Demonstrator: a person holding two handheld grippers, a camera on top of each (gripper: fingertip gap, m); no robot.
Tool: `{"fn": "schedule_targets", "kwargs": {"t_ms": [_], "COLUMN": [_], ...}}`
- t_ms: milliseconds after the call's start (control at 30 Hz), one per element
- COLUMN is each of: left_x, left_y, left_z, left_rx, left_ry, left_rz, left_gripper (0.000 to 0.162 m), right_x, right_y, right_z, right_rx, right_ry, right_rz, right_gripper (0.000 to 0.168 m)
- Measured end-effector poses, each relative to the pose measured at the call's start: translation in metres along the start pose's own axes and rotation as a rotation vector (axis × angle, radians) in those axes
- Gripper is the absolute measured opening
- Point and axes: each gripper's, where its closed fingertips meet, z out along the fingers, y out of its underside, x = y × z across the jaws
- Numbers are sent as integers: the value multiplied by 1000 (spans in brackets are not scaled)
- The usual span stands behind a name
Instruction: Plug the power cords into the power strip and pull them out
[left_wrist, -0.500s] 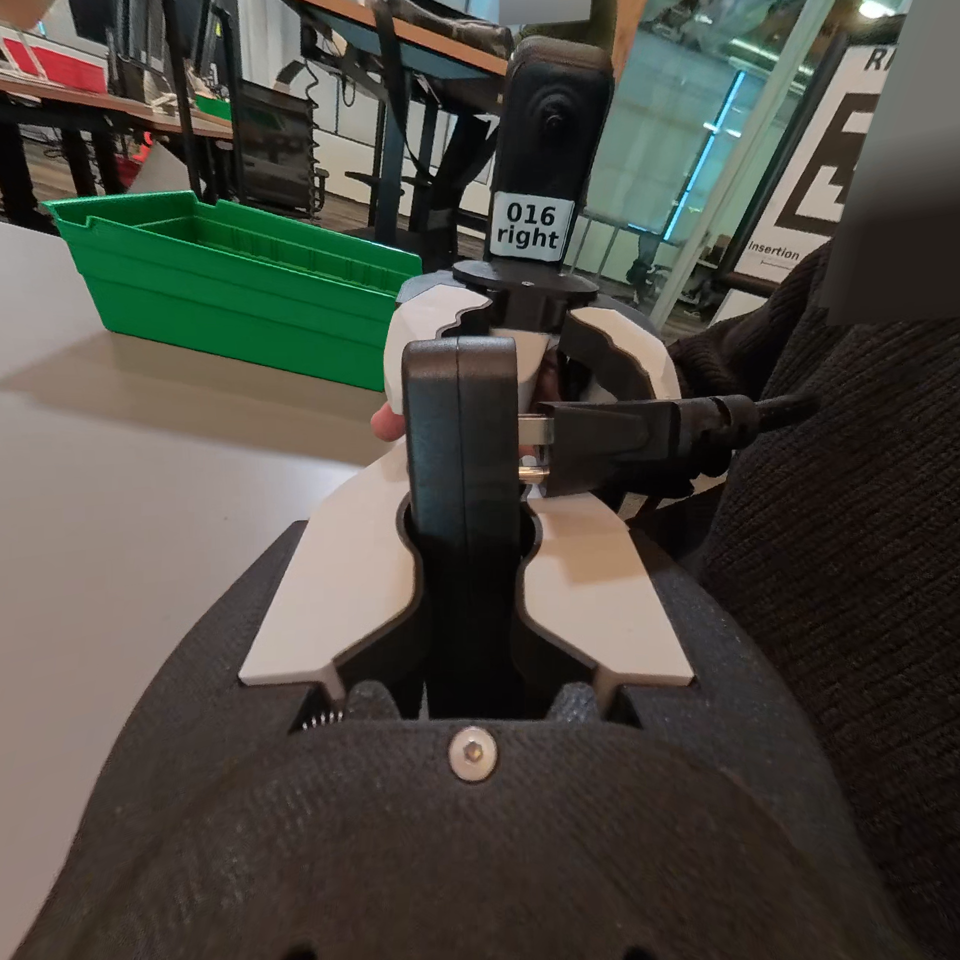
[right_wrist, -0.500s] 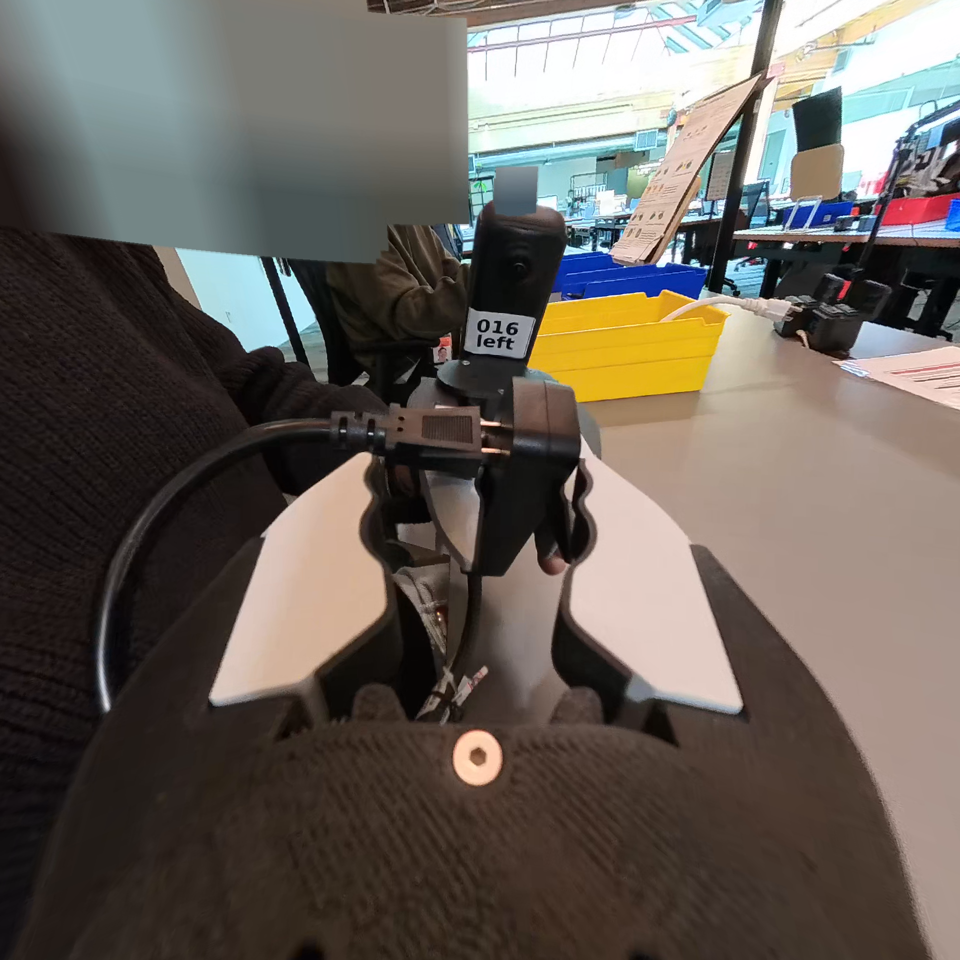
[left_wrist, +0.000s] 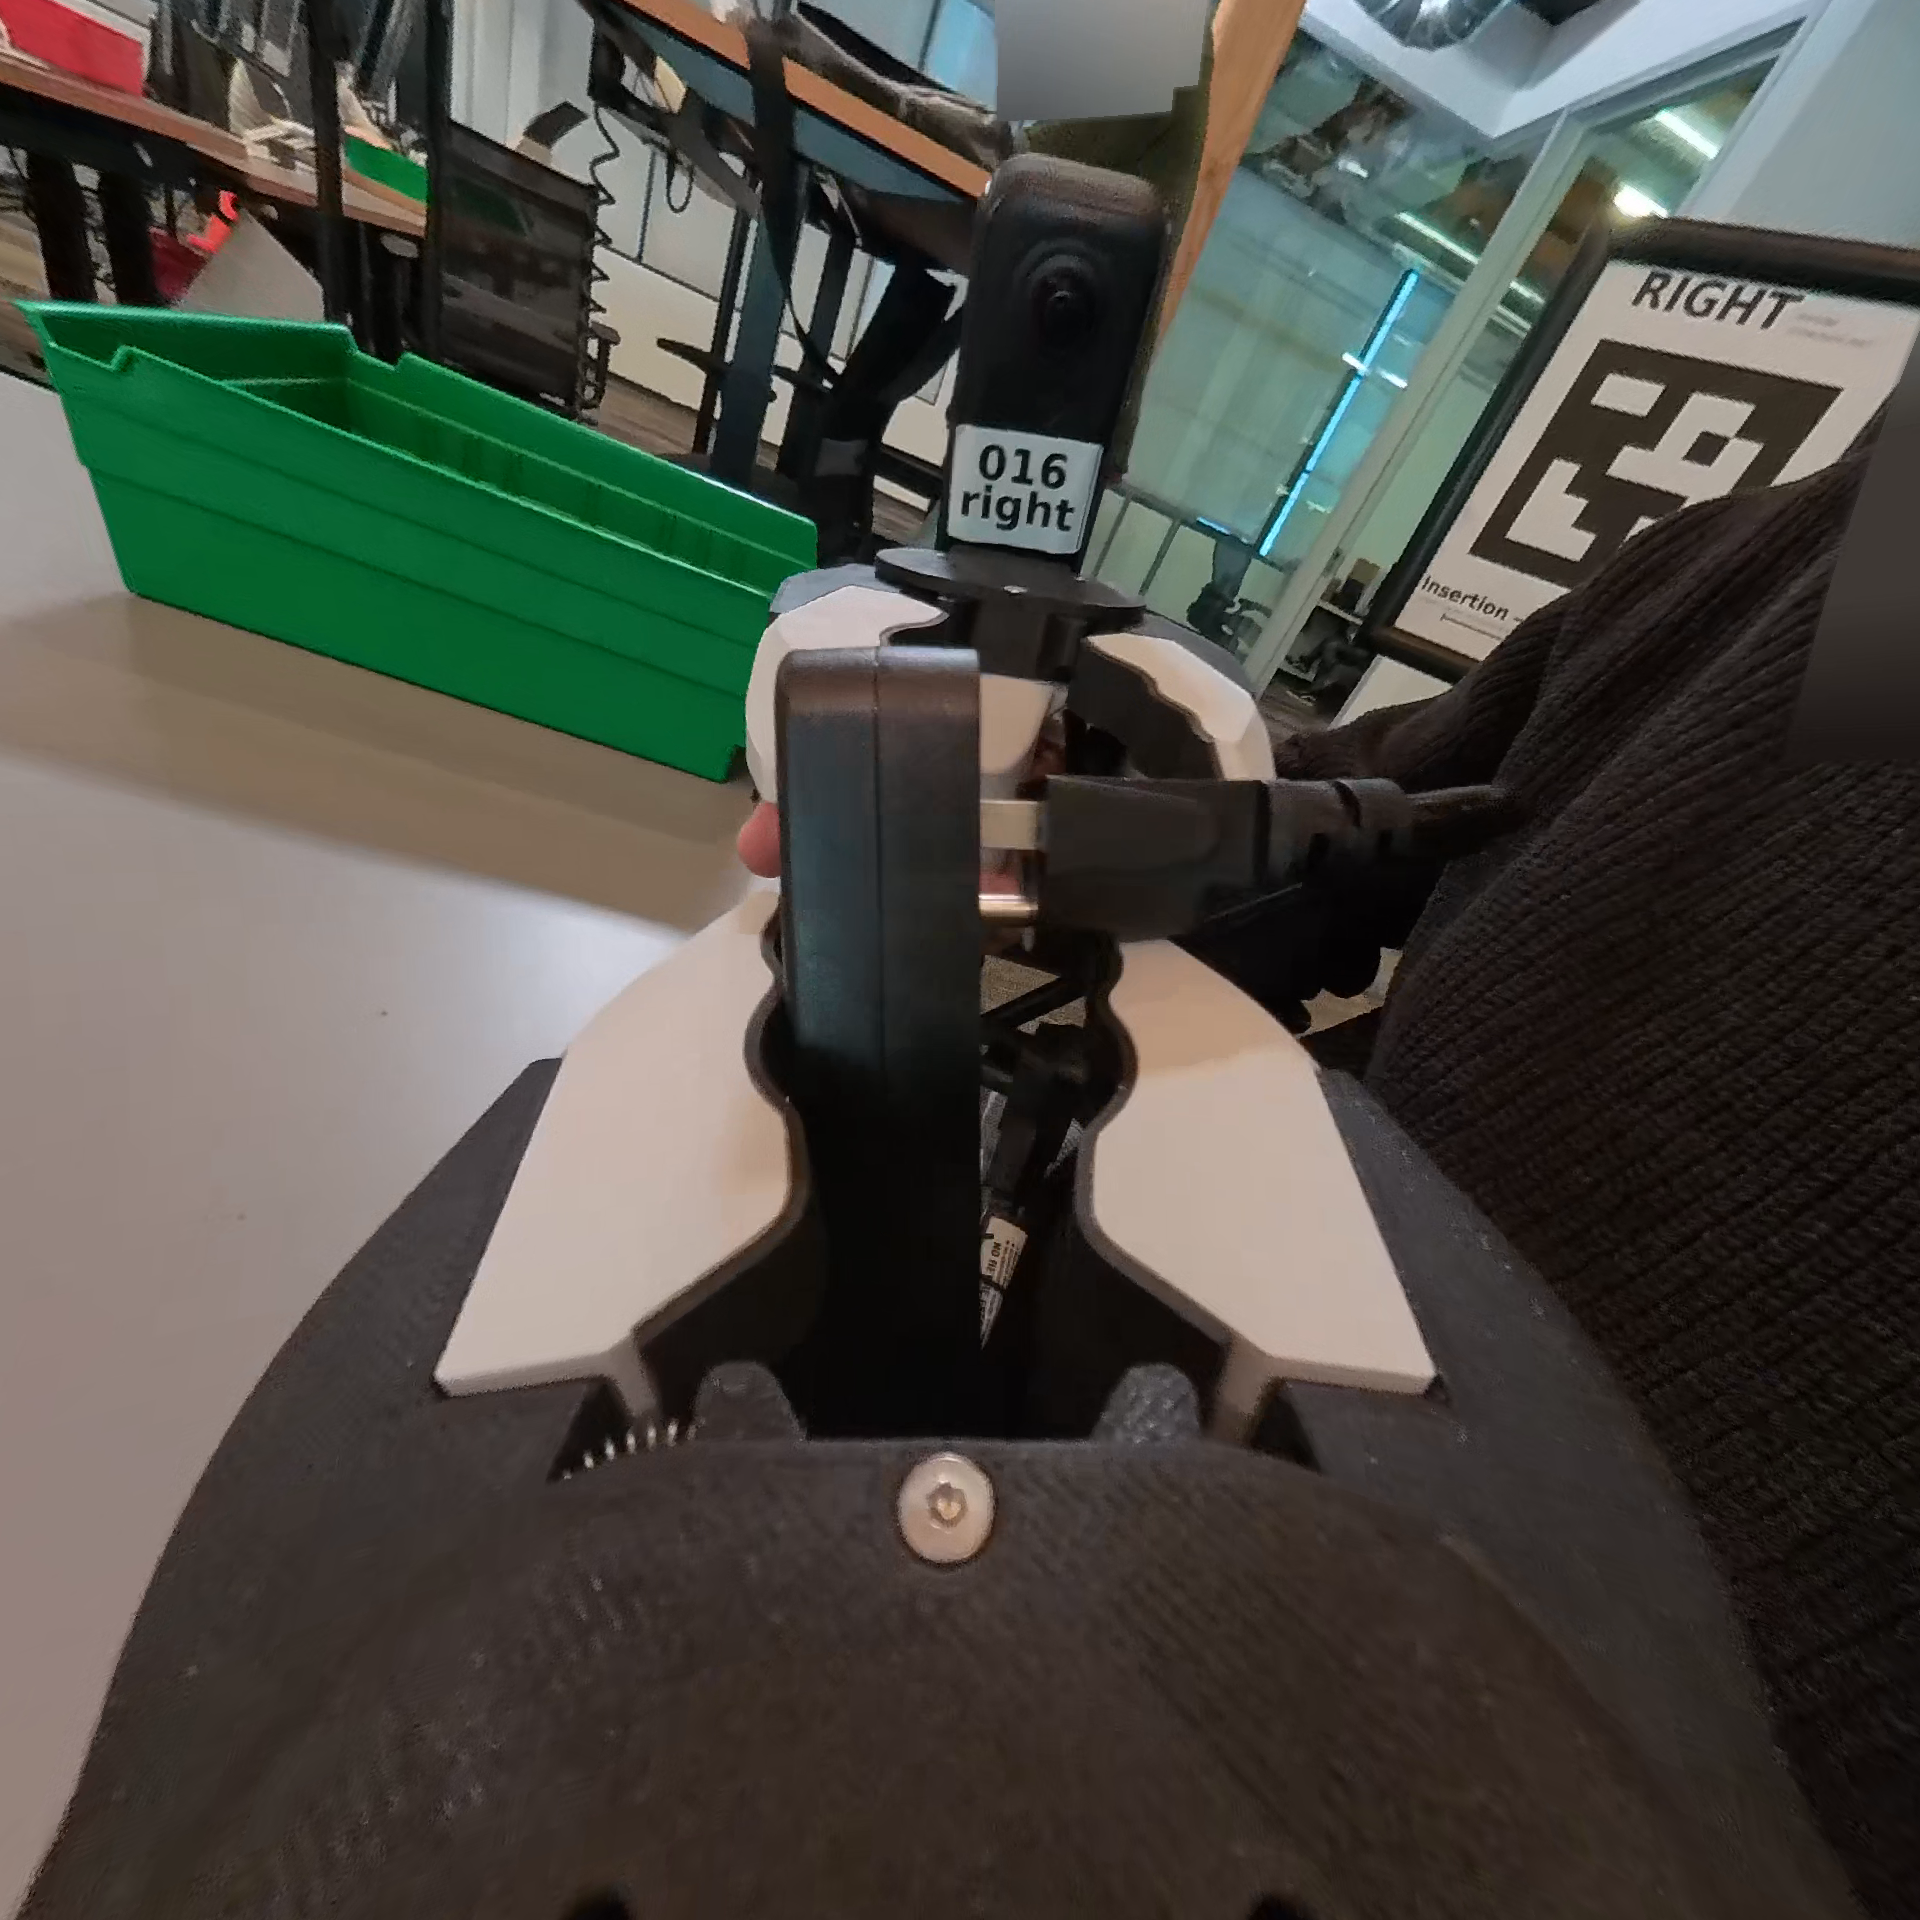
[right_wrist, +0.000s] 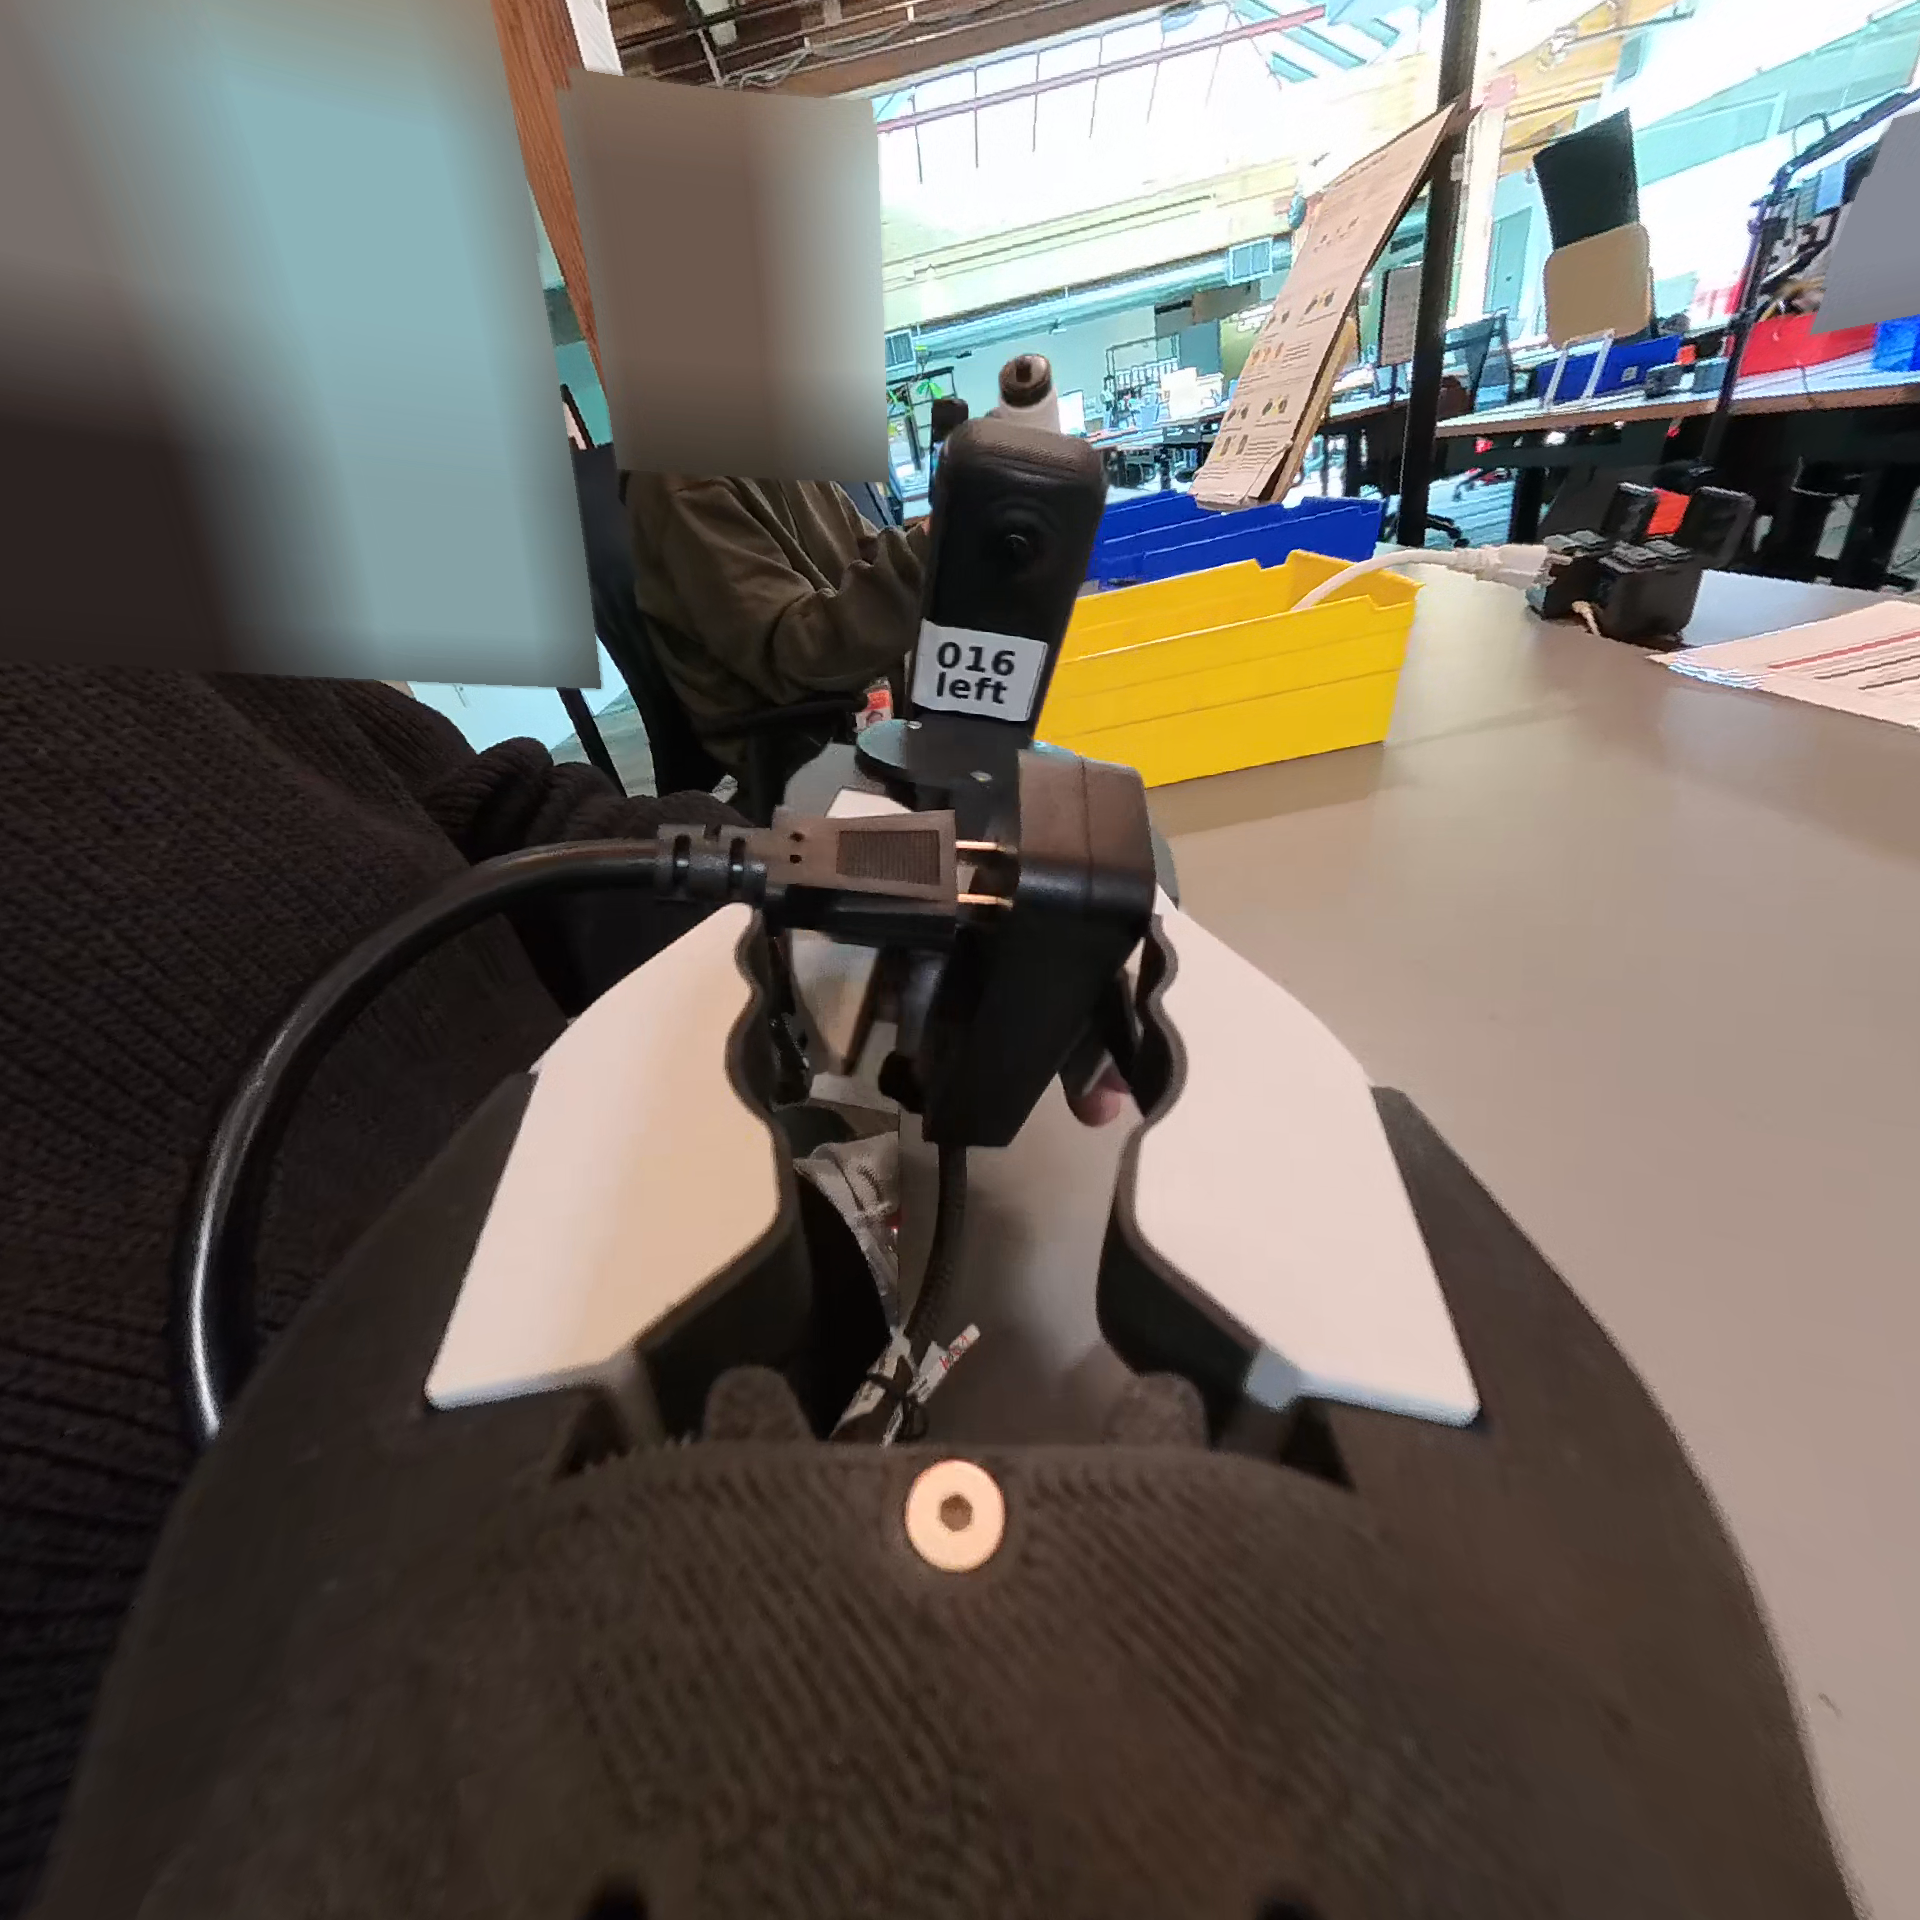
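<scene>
A black power strip (left_wrist: 878, 883) stands on end in the air between my left gripper's (left_wrist: 940, 945) white fingers. The left finger touches it, and a gap shows at the right finger, so this gripper is loosely open. A black plug (left_wrist: 1143, 852) sits part-way in the strip's face with bare prongs showing. In the right wrist view my right gripper (right_wrist: 951, 930) spans the plug (right_wrist: 862, 862) and the strip (right_wrist: 1070, 935). One finger is at the plug's rear, the other against the strip's back. The plug's cord loops left.
A green bin (left_wrist: 416, 540) stands on the grey table (left_wrist: 260, 987) to the left. A yellow bin (right_wrist: 1226, 665), a blue bin (right_wrist: 1226, 525), black devices (right_wrist: 1631, 571) and a paper sheet (right_wrist: 1818, 665) lie farther off. A dark sweater sleeve (left_wrist: 1662, 935) is close by. Another person (right_wrist: 758, 603) sits behind.
My left gripper's fingers have spread a little, opening a gap beside the strip. The right gripper, the plug and its exposed prongs look the same.
</scene>
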Motion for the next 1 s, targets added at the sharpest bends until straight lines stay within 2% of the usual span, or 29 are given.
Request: {"fn": "schedule_targets", "kwargs": {"t_ms": [67,133,300,467,533,567,633,667,833,1000], "left_x": [3,8,11,15,17,15,10,10,9,10], "left_y": [-3,-8,-12,-16,-26,-28,-22,-18,-16,-24], "left_z": [-3,-4,-7,-10,-15,-17,-18,-17,-20,-20], "left_rx": [12,43,55,97,160,174,120,85,44,131], "left_ry": [16,50,56,118,160,157,113,94,62,65], "left_rz": [11,24,33,-30,-79,-85,-34,-1,49,42], "left_gripper": [60,85,90,95,94,88,74,73,73,72], "right_x": [2,3,2,3,3,3,2,1,1,1], "right_y": [-1,1,1,3,8,10,12,13,15,10], "right_z": [-2,-3,-4,-5,-4,-3,-2,-1,1,1], "right_rx": [3,-13,-25,-48,-78,-91,-109,-116,-126,-86], "right_ry": [0,3,-1,-1,6,8,11,11,17,29], "right_rz": [10,5,6,-2,-20,-31,-47,-53,-57,-31], "right_gripper": [69,69,69,68,68,69,69,68,68,68]}}
